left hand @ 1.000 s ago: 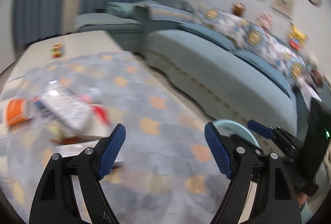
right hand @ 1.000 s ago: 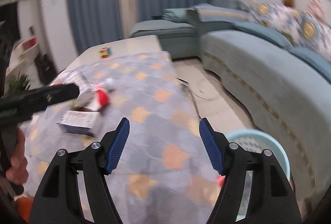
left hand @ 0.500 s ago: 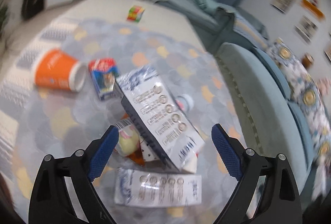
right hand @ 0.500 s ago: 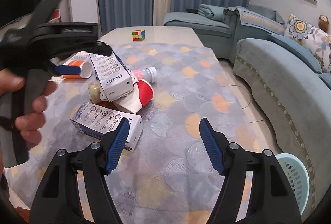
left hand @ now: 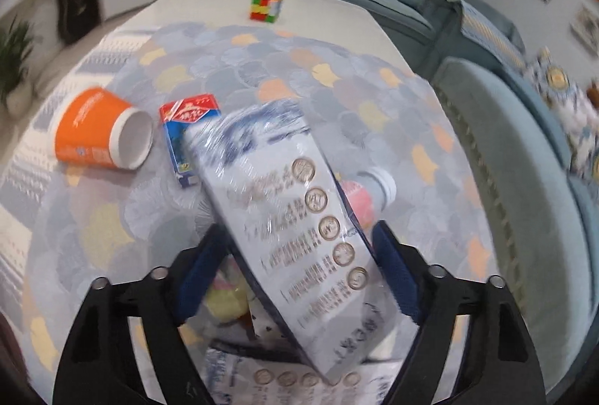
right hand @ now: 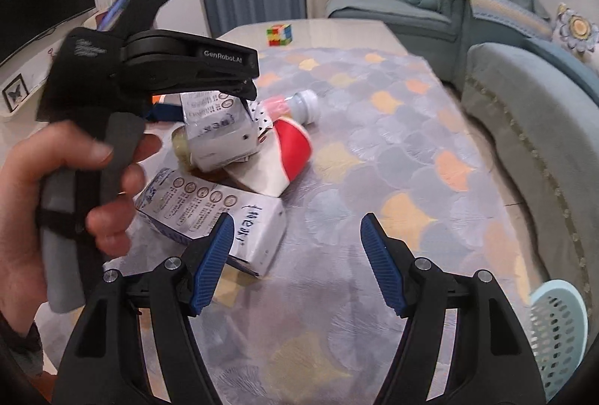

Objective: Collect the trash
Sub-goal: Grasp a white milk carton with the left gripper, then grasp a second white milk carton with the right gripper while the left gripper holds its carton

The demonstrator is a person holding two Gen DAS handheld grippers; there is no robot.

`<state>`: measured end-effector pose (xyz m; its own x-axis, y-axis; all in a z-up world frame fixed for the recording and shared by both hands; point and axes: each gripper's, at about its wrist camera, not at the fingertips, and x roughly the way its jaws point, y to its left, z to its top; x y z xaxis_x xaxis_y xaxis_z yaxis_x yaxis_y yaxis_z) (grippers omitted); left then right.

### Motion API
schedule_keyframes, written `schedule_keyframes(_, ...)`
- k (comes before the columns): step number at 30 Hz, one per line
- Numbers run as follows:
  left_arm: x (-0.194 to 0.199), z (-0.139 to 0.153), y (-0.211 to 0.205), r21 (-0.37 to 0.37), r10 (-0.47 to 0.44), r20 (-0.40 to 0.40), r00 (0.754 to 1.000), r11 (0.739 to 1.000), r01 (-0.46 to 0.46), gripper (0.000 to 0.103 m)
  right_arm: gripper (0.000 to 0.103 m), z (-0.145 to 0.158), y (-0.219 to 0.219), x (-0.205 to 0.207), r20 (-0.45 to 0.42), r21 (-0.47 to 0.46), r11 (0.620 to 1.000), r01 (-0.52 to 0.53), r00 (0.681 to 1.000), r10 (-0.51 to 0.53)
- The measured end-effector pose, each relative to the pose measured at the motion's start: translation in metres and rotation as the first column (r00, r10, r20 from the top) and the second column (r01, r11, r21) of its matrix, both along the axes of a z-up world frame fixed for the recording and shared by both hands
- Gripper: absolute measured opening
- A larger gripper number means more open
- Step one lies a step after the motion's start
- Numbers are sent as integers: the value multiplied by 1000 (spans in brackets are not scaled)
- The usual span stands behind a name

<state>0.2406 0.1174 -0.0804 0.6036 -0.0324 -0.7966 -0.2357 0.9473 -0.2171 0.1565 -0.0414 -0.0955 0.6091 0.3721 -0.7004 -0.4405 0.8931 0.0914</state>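
Observation:
A trash pile lies on the patterned tablecloth (right hand: 393, 150). A tilted white-and-blue milk carton (left hand: 299, 229) rests on top of it, between the blue pads of my left gripper (left hand: 295, 274); the pads flank it closely, and contact is unclear. The same carton (right hand: 217, 128) shows under the left gripper in the right wrist view. A second milk carton (right hand: 209, 214) lies flat just ahead of my right gripper (right hand: 299, 262), which is open and empty. A red-and-white paper cup (right hand: 277, 158), a small bottle (right hand: 295, 105), an orange cup (left hand: 101, 128) and a red-blue box (left hand: 187, 135) lie around.
A light blue perforated basket (right hand: 558, 330) stands on the floor beside the table at the right. A colour cube (left hand: 266, 6) sits at the table's far end. A teal sofa (right hand: 543, 98) runs along the right side.
My left gripper swung from the sofa side to the pile and dropped over the tilted carton, its jaws narrowing around it. My right gripper stayed open and shifted slightly toward the flat carton.

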Motion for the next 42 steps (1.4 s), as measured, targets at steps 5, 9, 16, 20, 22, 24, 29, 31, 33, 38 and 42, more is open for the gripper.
schedule_keyframes(5, -24, 7, 10, -12, -98, 17, 995, 995, 98, 68, 45, -13, 16, 2, -68, 11, 998, -66, 996, 66)
schedule_keyframes(9, -56, 19, 25, -39, -154, 53, 987, 987, 157, 68, 39, -15, 26, -7, -100, 39, 992, -120, 987, 124)
schedule_keyframes(16, -115, 36, 47, -8, -180, 88, 980, 983, 181, 68, 39, -8, 43, -49, -144, 83, 961, -262, 951, 272)
schedule_keyframes(20, -142, 31, 61, 20, -155, 86, 984, 988, 154, 68, 40, 7, 44, -69, -113, 69, 943, -327, 936, 333)
schedule_keyframes(22, -151, 24, 67, 16, -144, 78, 986, 990, 143, 68, 55, 17, 46, -60, -78, 43, 954, -297, 951, 300)
schedule_keyframes(24, -155, 19, 71, -2, -139, 70, 988, 990, 140, 68, 76, 22, 50, -47, -32, 13, 967, -255, 966, 255)
schedule_keyframes(29, -156, 1, 84, -40, -122, 48, 991, 992, 124, 68, 78, 9, 67, -7, -110, 46, 957, -286, 951, 290)
schedule_keyframes(31, -156, -3, 85, -48, -124, 46, 991, 991, 126, 68, 78, 0, 77, 4, -133, 35, 957, -288, 948, 290)
schedule_keyframes(33, -159, -6, 85, -48, -128, 45, 991, 990, 131, 68, 78, -8, 82, 8, -164, 26, 955, -294, 941, 295)
schedule_keyframes(38, -164, -9, 90, -42, -123, 45, 991, 991, 125, 68, 73, -11, 81, -20, -192, 23, 936, -352, 917, 350)
schedule_keyframes(42, -169, -11, 102, -73, -98, 30, 995, 992, 100, 68, 71, -8, 93, -45, -217, 28, 915, -402, 891, 398)
